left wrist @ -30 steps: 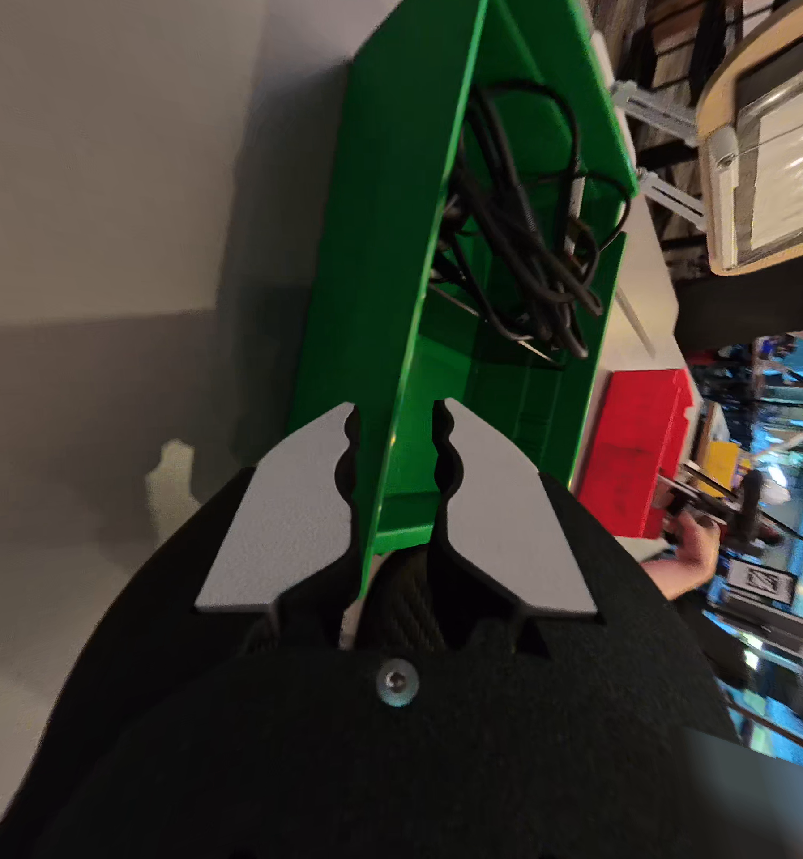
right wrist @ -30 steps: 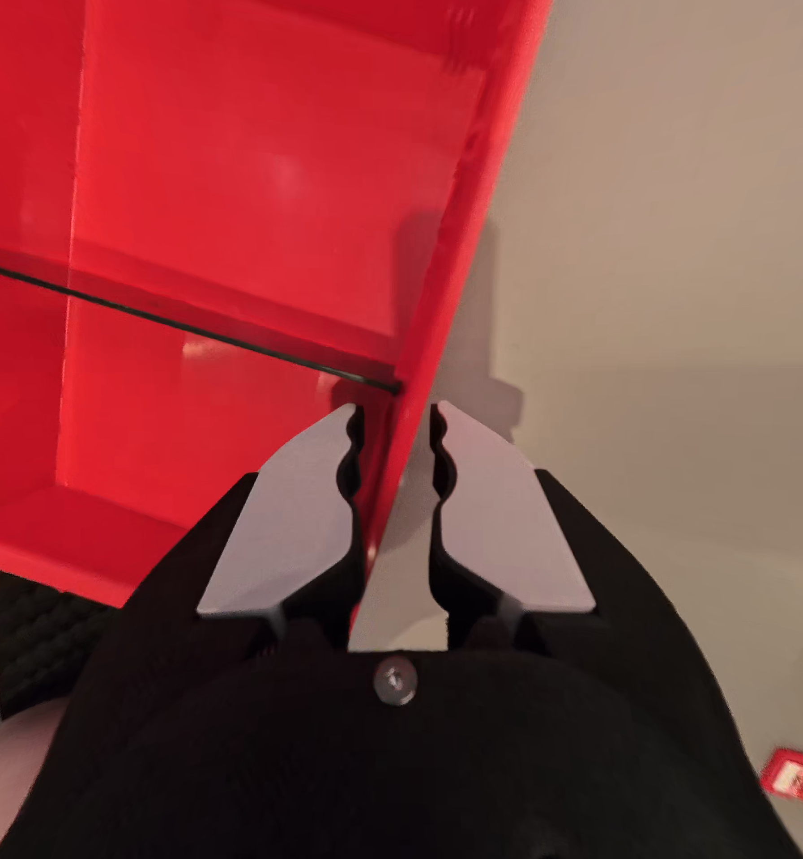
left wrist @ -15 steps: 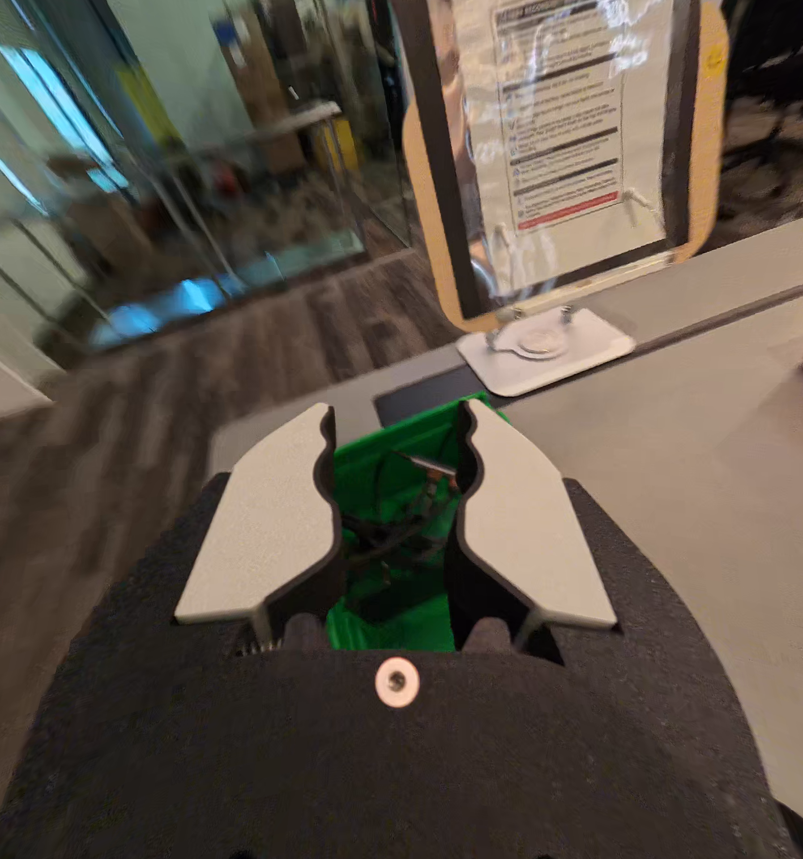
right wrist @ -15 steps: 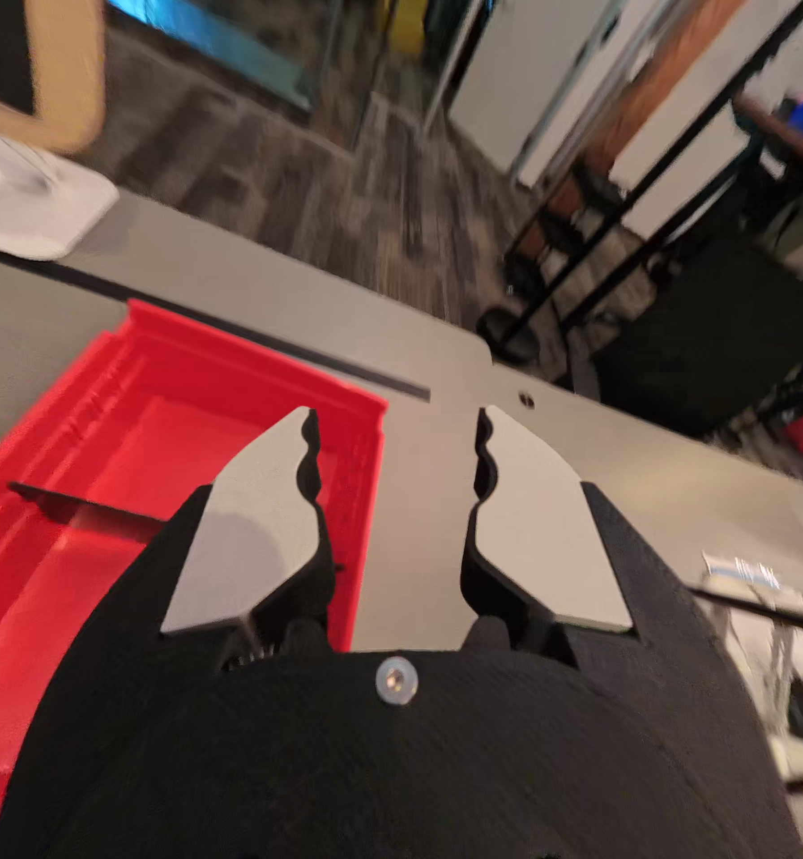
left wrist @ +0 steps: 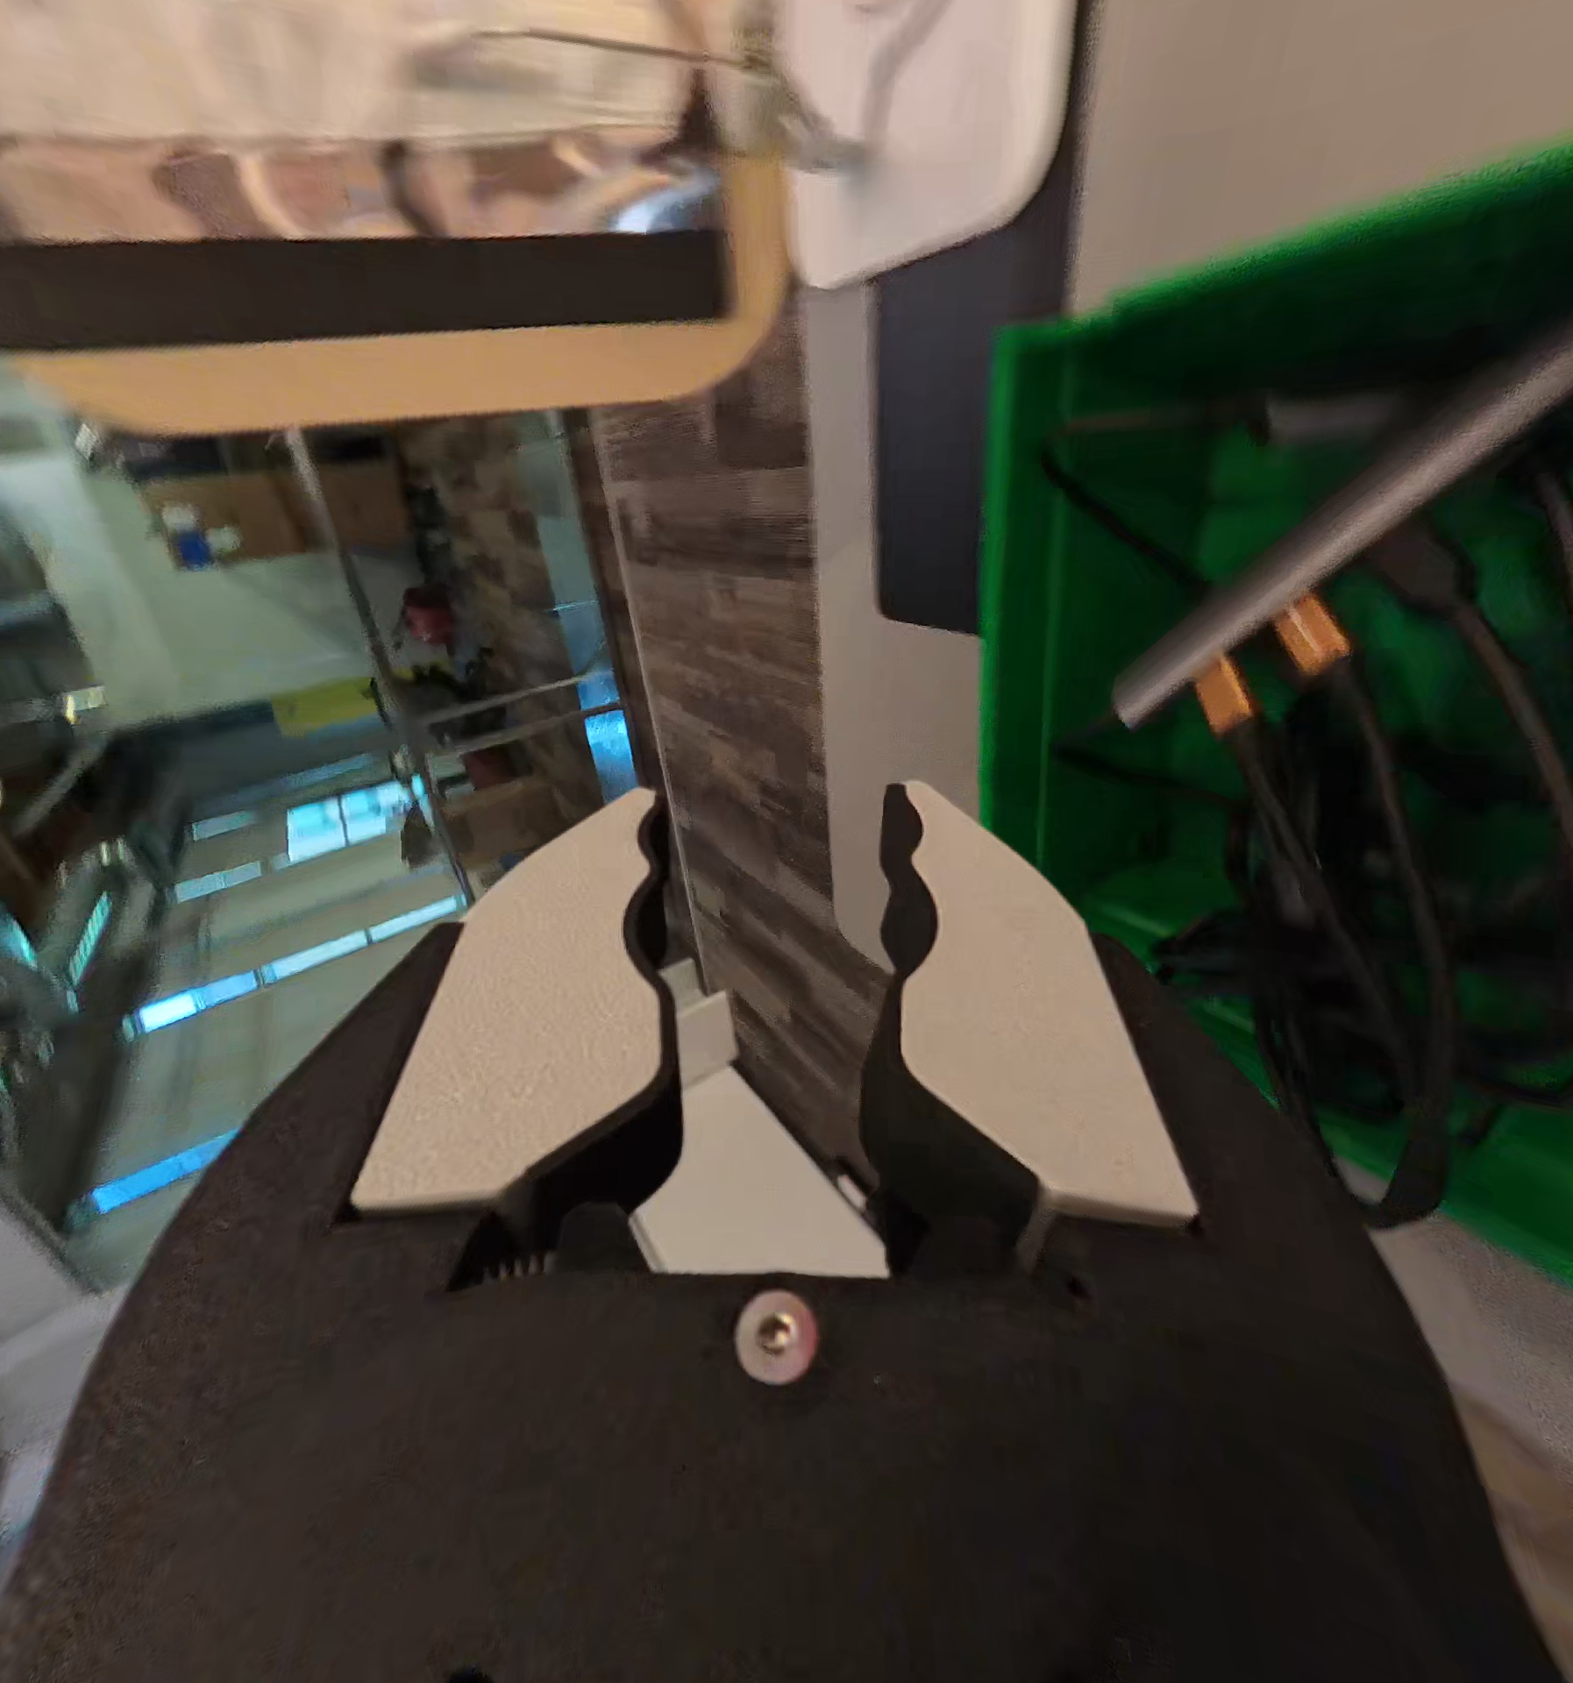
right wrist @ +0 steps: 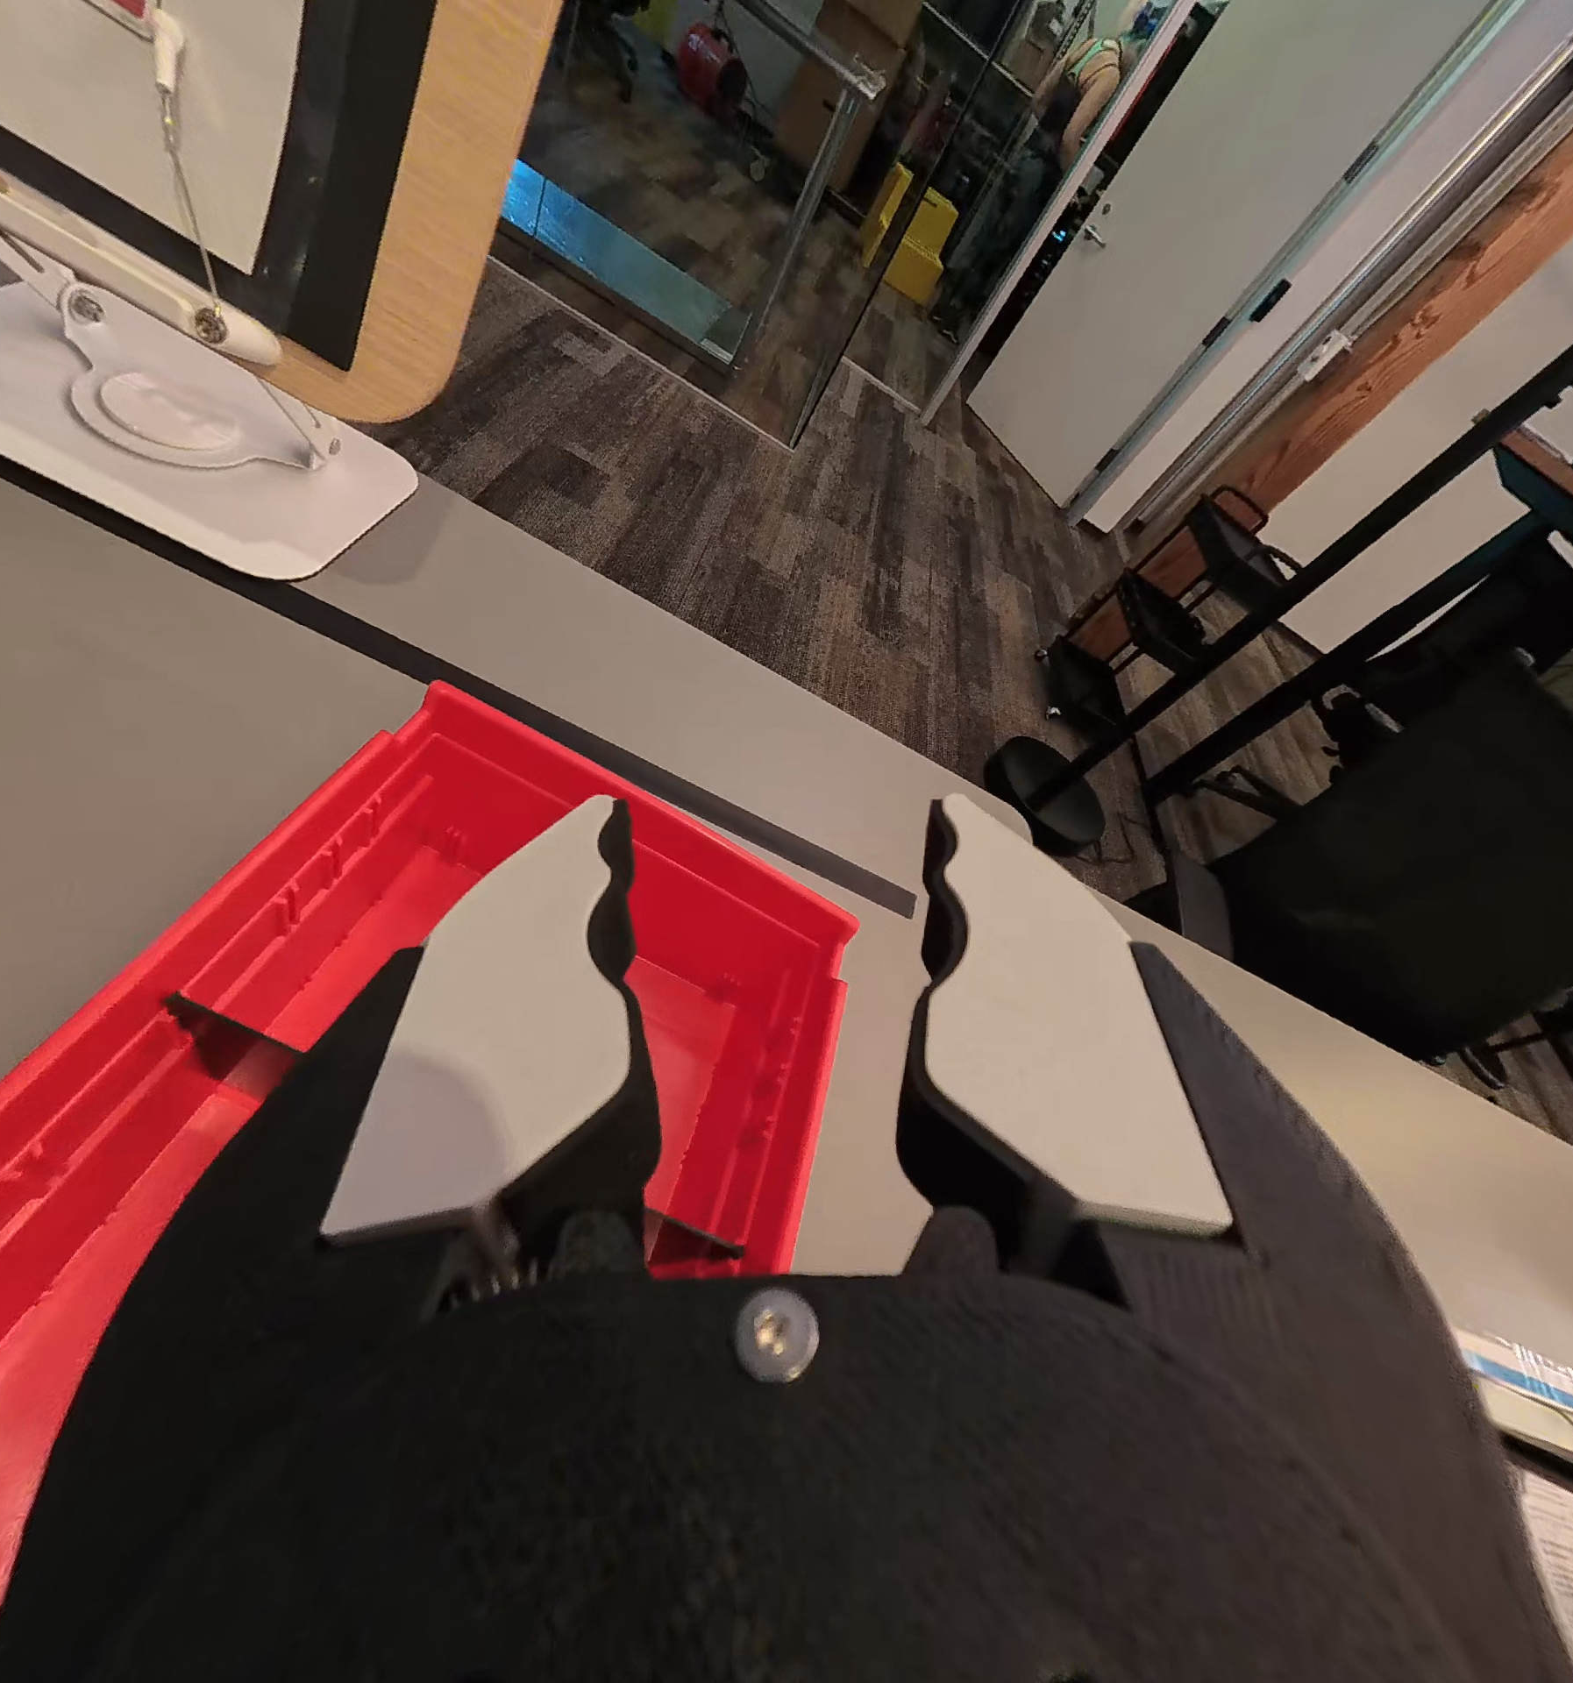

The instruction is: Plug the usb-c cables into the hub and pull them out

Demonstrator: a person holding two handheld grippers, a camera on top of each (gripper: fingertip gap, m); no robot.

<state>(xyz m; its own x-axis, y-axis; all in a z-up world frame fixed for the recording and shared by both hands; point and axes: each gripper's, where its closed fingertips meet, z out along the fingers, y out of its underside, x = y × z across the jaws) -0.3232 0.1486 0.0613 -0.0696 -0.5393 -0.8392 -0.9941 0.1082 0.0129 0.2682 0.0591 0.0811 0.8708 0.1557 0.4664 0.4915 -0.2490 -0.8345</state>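
Observation:
In the left wrist view a green bin (left wrist: 1083, 637) sits at the right. Inside it lies a grey bar-shaped hub (left wrist: 1366, 528) with two orange-tipped plugs (left wrist: 1225, 697) and black cables (left wrist: 1402, 911) attached. My left gripper (left wrist: 774, 810) is open and empty, left of the bin, pointing past the table edge. In the right wrist view my right gripper (right wrist: 774, 815) is open and empty, above the far right corner of an empty red bin (right wrist: 491, 801) with a black divider (right wrist: 227, 1020).
A wood-framed sign on a white stand (right wrist: 218, 437) stands at the back of the grey table (right wrist: 172, 683). The table's far edge (right wrist: 1083, 874) drops to a carpeted floor with chairs. Papers (right wrist: 1548, 1421) lie at the right. My hands' fingertips stand some 60 cm from each other.
Both grippers let go of the bin walls and opened wide. The left view has swung so the green bin now lies to the right. The right gripper has lifted above the red bin.

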